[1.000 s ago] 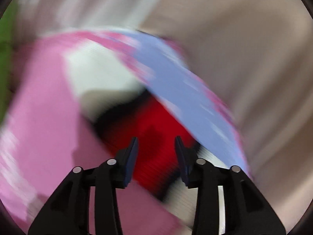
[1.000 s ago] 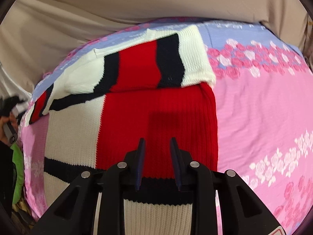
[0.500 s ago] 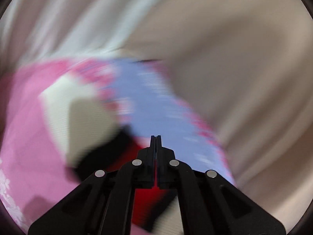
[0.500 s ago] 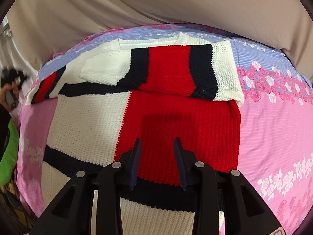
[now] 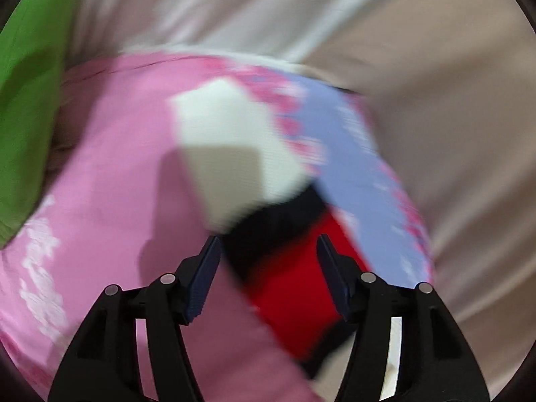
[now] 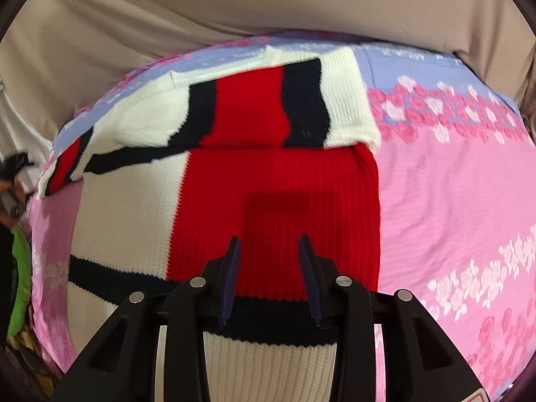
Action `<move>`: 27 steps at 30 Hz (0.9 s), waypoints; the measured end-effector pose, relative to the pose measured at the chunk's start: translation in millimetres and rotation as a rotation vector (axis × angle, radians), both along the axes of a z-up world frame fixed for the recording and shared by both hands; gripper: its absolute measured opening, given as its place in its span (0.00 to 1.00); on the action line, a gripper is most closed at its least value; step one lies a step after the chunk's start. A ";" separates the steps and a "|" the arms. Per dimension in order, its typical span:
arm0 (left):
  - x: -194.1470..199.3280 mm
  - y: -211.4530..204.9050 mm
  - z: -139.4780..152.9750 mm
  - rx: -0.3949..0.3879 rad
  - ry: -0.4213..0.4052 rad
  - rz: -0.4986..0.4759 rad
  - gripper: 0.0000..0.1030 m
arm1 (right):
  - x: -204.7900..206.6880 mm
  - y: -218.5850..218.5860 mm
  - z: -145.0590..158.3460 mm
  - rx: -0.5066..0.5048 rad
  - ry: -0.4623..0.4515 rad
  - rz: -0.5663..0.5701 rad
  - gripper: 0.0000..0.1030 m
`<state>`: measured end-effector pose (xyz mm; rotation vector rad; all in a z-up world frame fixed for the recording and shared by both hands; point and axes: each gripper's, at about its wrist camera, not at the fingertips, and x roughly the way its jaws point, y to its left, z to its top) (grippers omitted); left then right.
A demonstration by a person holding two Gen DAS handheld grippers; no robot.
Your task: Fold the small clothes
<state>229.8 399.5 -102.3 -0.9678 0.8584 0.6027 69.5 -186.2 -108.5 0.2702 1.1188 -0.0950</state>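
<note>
A small knit sweater (image 6: pixel 274 201) in red, white and navy blocks lies flat on a pink and lilac floral sheet (image 6: pixel 452 201). Its right sleeve (image 6: pixel 301 100) is folded across the chest. Its left sleeve (image 5: pixel 234 154) stretches out to the side, blurred in the left wrist view. My left gripper (image 5: pixel 268 244) is open and empty, just above the sleeve's navy and red bands. My right gripper (image 6: pixel 268 244) is open and empty above the red lower body of the sweater.
Beige fabric (image 6: pixel 234 16) hangs behind the bed. A green cloth (image 5: pixel 30 100) lies beyond the bed's left edge and also shows in the right wrist view (image 6: pixel 18 284). Bare pink sheet lies right of the sweater.
My left gripper was open, shut half a second ago, and is open again; its view swung over the left sleeve. My right gripper stayed open and shifted slightly over the sweater.
</note>
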 end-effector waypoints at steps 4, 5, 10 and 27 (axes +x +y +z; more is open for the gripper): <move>6.7 27.4 -28.6 -0.084 -0.006 0.029 0.56 | 3.8 7.1 -6.8 0.018 0.027 0.005 0.34; 12.2 30.8 -32.2 -0.094 -0.040 0.022 0.53 | 6.6 10.6 -6.3 0.024 0.027 0.011 0.34; 42.7 34.5 -35.2 -0.110 -0.123 0.026 0.06 | 18.4 29.1 5.3 -0.001 -0.004 0.067 0.38; 5.5 -382.3 33.4 0.083 -0.199 -0.992 0.18 | 30.8 -3.2 6.9 0.037 -0.058 0.001 0.39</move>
